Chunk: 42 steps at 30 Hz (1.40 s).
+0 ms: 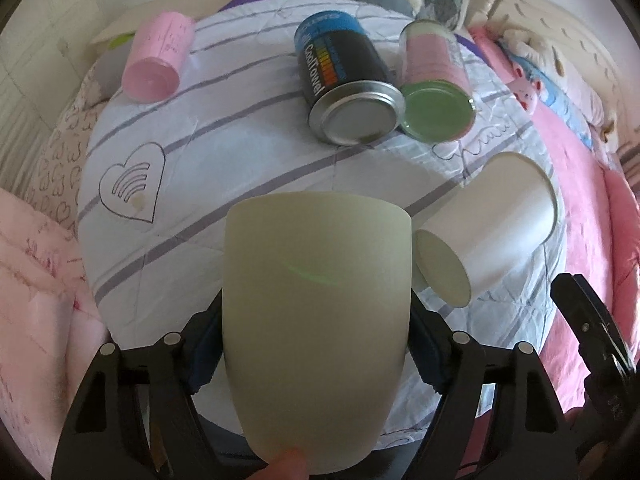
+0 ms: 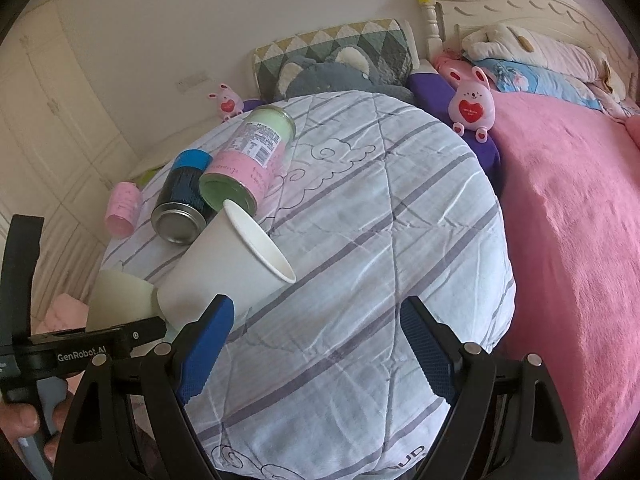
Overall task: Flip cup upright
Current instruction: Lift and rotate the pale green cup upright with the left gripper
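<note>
Your left gripper [image 1: 316, 344] clamps the frosted cup [image 1: 316, 320] across its body, mouth pointing away, ready to rotate upright. Your right gripper [image 2: 316, 344] stands wide and empty beside the white paper cup [image 2: 224, 272] lying on the quilt [image 2: 380, 220].

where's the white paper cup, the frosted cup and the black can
white paper cup [image 2: 224, 272], right wrist view, side wall
frosted cup [image 1: 316, 320], left wrist view, side wall
black can [image 1: 340, 60], left wrist view, label
</note>
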{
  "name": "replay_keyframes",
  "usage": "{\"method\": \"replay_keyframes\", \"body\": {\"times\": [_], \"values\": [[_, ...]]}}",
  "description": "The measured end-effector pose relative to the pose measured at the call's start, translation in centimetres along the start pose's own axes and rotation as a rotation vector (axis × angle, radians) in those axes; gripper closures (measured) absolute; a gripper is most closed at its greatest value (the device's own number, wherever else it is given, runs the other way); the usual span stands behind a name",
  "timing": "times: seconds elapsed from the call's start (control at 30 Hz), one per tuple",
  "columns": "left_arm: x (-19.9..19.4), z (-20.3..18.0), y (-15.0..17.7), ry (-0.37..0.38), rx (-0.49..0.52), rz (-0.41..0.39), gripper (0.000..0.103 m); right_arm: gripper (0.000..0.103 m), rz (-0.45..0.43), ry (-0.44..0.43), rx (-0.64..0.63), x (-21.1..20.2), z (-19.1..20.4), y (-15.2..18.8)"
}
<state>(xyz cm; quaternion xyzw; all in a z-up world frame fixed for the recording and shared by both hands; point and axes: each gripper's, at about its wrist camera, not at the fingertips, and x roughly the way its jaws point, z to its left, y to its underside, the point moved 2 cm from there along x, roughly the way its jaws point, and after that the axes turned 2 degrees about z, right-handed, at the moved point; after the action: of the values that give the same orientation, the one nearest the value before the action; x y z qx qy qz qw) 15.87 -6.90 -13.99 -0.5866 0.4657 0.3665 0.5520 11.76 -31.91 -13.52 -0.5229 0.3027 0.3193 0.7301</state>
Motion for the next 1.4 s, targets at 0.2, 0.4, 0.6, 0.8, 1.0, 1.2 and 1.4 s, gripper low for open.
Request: {"method": "replay_keyframes", "body": {"times": [0.2, 0.4, 0.6, 0.8, 1.0, 1.2, 1.4], "values": [[-2.1, 0.0, -0.1, -0.003, 0.049, -0.122, 0.023, 0.016, -0.009, 0.013, 0.000, -0.7, 0.2, 0.3], [-5.1, -0.1, -0.6, -0.015, 0.123, -0.398, 0.023, 0.016, -0.030, 0.036, -0.010, -2.3, 0.5, 0.6], [-3.6, -0.4, 0.7, -0.027, 0.204, -0.628, 0.023, 0.016, -0.037, 0.069, -0.022, -3.5, 1.2, 1.3], [-2.3, 0.2, 2.5, -0.019, 0.191, -0.651, 0.023, 0.016, -0.027, 0.093, -0.050, -4.0, 2.0, 1.9], [-3.0, 0.4, 3.9, -0.013, 0.200, -0.670, 0.023, 0.016, -0.020, 0.101, -0.072, -4.2, 3.1, 2.6], [-3.2, 0.2, 4.6, -0.028, 0.216, -0.661, 0.021, 0.016, -0.024, 0.098, -0.082, -4.5, 3.7, 3.0], [-3.3, 0.2, 5.3, -0.041, 0.217, -0.661, 0.005, 0.016, -0.031, 0.093, -0.088, -4.8, 4.3, 3.2]]}}
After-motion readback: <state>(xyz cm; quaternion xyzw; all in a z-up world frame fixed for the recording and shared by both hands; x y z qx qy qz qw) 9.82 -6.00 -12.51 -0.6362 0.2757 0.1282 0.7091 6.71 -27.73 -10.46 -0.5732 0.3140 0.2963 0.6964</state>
